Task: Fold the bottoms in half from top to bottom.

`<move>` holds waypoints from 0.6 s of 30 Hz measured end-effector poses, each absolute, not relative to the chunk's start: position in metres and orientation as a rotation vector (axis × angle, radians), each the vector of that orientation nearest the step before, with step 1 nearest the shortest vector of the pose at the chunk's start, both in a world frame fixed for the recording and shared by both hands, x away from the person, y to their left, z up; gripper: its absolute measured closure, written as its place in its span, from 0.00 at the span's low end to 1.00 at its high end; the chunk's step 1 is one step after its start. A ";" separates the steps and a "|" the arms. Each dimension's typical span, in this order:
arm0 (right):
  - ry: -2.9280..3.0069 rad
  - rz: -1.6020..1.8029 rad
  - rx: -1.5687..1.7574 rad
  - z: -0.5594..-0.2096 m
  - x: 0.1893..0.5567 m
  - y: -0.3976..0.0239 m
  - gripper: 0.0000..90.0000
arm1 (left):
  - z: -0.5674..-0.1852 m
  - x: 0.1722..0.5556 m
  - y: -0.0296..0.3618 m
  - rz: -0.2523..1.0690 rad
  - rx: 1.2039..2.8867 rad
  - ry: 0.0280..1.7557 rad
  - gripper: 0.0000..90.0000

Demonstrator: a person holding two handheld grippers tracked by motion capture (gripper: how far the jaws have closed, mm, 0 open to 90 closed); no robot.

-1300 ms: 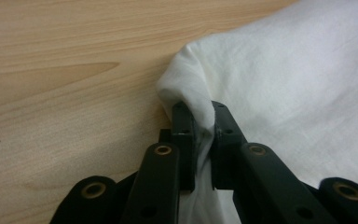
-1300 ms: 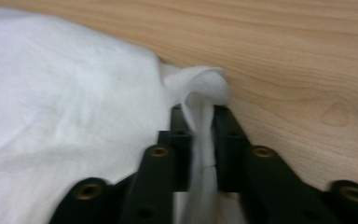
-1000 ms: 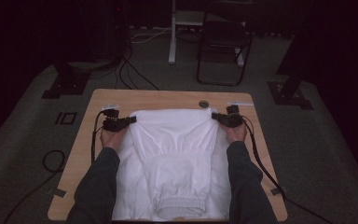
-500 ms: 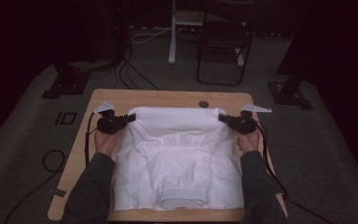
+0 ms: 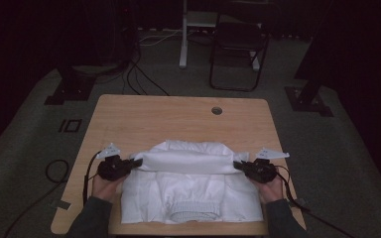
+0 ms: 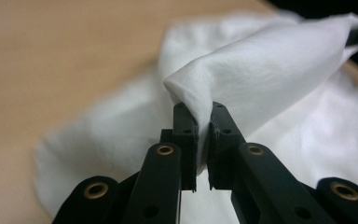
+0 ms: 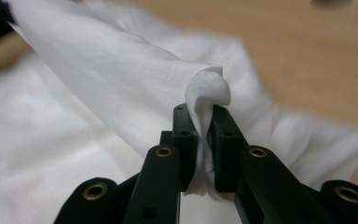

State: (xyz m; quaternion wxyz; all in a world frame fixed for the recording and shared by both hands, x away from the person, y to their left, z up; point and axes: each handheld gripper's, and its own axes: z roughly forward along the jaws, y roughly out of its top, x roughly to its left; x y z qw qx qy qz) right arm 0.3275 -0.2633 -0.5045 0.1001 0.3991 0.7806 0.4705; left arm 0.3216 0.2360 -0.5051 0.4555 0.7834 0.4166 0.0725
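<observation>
A white garment (image 5: pixel 188 191) lies on the wooden table (image 5: pixel 178 116), its far edge lifted and stretched between the two grippers. The left gripper (image 6: pixel 203 140) is clamped on a pinch of that cloth at its tips; the right gripper (image 7: pixel 204 140) likewise grips a bunched fold, the cloth running away leftward.

wooden table (image 5: pixel 144 119) carries a white garment (image 5: pixel 188 196).

White garment (image 5: pixel 191 191) on the table's near half, far edge folded back, ribbed hem nearest.
</observation>
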 end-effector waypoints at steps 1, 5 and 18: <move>2.329 1.372 1.196 -0.511 0.325 -0.262 0.91 | -0.513 0.319 0.234 0.166 1.963 1.040 0.94; 2.399 1.260 1.252 -0.535 0.323 -0.256 0.91 | -0.536 0.319 0.225 0.161 2.045 1.064 0.93; 2.377 1.201 1.266 -0.542 0.343 -0.243 0.90 | -0.536 0.348 0.216 0.310 2.057 1.112 0.93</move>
